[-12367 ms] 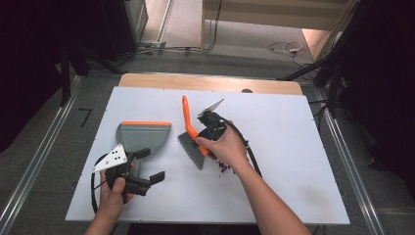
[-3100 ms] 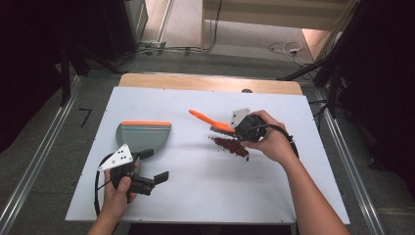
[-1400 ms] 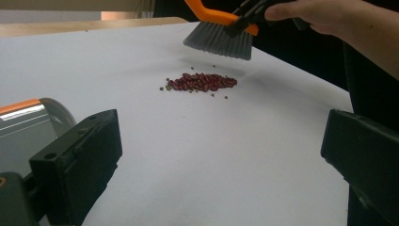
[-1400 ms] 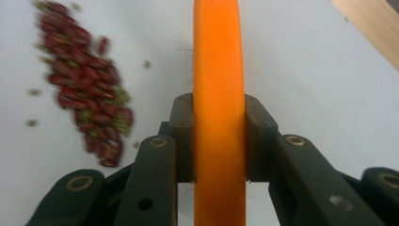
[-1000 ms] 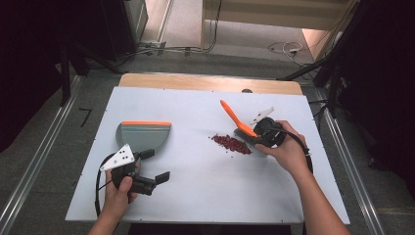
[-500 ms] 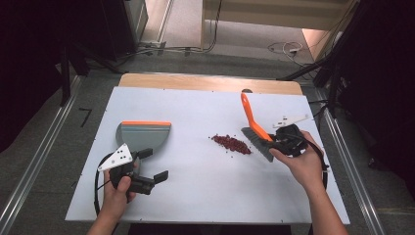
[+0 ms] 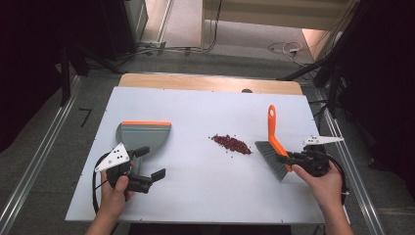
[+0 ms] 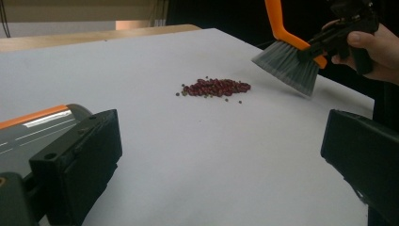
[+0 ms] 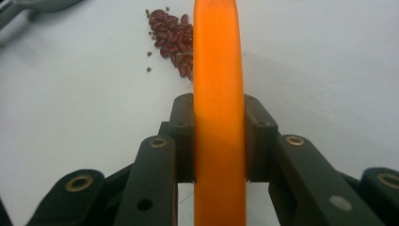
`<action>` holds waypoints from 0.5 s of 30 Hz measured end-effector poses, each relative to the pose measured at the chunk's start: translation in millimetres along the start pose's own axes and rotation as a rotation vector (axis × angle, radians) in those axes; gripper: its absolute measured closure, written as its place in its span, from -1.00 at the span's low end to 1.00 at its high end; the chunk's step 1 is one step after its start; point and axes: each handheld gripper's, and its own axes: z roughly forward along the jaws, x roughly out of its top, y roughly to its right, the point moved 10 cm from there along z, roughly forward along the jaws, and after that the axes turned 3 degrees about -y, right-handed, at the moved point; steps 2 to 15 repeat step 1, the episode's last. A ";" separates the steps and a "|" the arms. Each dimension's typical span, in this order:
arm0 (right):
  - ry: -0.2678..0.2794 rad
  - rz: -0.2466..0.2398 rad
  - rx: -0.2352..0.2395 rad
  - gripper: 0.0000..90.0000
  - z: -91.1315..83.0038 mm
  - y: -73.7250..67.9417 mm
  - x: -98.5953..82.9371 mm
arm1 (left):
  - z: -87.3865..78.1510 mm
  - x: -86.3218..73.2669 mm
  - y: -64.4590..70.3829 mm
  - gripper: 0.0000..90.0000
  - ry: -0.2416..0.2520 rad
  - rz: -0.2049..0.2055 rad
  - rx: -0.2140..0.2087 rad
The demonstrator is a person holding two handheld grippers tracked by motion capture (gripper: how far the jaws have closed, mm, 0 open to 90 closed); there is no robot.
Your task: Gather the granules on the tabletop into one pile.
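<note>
- Right gripper (image 7: 293,159) clamped on the orange handle of the brush (image 7: 272,147), jaws pressed on both sides of it in the right gripper view.
- Brush held at the right side of the table (image 7: 205,105), bristles low, handle pointing away from the person.
- Pile of red beans (image 7: 231,144) just to the left of the bristles, apart from them, long axis running left to right.
- Dustpan (image 7: 143,137) well apart, further left beyond the beans, close to the left gripper (image 7: 147,169).
- Left gripper with jaws wide apart, holding nothing.
- Probably a sweep from right to left next, along the pile toward the dustpan; right hand nearer to the beans.
</note>
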 end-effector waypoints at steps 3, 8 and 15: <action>0.008 0.012 0.008 0.52 -1.8 1.9 -1.5 | -0.1 0.3 -0.5 -0.99 0.002 -0.003 0.001; 0.008 0.012 0.008 0.52 -1.8 1.9 -1.5 | -0.1 0.3 -0.5 -0.99 0.002 -0.003 0.001; 0.008 0.012 0.008 0.52 -1.8 1.9 -1.5 | -0.1 0.3 -0.5 -0.99 0.002 -0.003 0.001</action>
